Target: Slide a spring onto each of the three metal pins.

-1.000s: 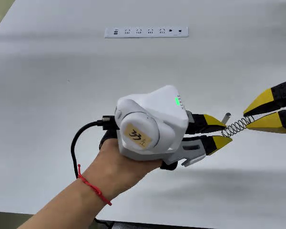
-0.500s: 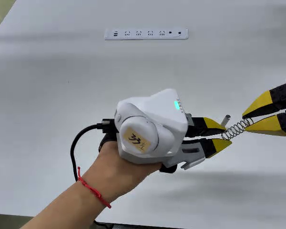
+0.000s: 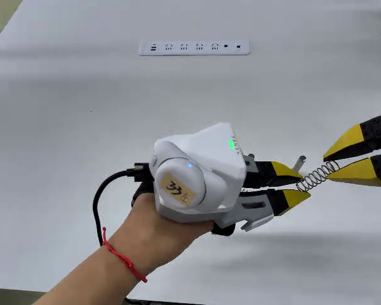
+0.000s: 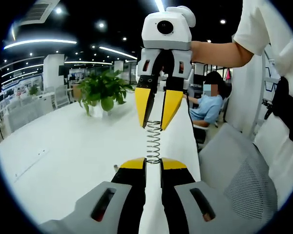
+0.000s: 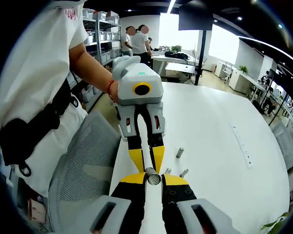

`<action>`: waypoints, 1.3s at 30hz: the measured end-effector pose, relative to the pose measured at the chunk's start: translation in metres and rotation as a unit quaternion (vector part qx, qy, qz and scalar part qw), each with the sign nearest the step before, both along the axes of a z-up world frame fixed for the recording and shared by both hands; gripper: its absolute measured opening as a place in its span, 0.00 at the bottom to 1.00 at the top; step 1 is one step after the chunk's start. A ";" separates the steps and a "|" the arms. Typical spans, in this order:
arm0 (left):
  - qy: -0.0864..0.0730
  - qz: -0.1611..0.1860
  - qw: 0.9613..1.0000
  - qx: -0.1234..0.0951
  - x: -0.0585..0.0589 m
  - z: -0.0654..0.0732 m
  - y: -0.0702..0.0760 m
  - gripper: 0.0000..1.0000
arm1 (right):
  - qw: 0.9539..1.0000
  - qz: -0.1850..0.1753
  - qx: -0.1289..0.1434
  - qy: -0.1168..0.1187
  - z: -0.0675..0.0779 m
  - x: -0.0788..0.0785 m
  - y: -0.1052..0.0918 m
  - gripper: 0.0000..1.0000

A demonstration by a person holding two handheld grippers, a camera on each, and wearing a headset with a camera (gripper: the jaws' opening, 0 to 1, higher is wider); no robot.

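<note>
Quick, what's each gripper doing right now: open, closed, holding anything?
Left gripper: closed on one end of the spring.
Right gripper: closed on the other end of the same spring.

White table [image 3: 63, 127] — power strip [image 3: 194, 47], metal pins [image 5: 179, 152]

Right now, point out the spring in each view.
Head view: spring right of centre, spanning between the two grippers.
Left gripper view: centre, running up from the bottom jaws.
Right gripper view: low centre, seen end-on.
Landmark: left gripper and right gripper hold its ends in every view.
</note>
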State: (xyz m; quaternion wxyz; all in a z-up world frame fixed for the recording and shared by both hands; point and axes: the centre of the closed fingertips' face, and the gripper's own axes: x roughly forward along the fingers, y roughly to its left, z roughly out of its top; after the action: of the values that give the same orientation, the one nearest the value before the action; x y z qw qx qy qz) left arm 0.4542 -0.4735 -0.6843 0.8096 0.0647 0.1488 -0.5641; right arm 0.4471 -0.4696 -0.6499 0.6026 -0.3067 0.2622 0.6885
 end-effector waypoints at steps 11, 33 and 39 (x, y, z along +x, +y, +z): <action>0.001 0.000 1.000 -0.005 -0.001 0.001 -0.001 0.07 | 1.000 -0.002 0.009 0.013 0.002 0.000 0.001 0.22; -0.005 -0.003 1.000 -0.009 -0.001 0.007 -0.007 0.07 | 0.998 0.050 -0.030 0.019 -0.010 -0.004 0.004 0.18; -0.004 -0.003 1.000 -0.010 -0.001 0.007 -0.007 0.07 | 0.997 0.065 -0.047 0.018 -0.016 -0.007 0.003 0.15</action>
State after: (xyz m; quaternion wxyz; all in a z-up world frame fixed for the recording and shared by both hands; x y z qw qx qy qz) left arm 0.4533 -0.4804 -0.6772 0.8091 0.0593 0.1399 -0.5676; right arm 0.4400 -0.4666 -0.6658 0.5368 -0.3383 0.2843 0.7187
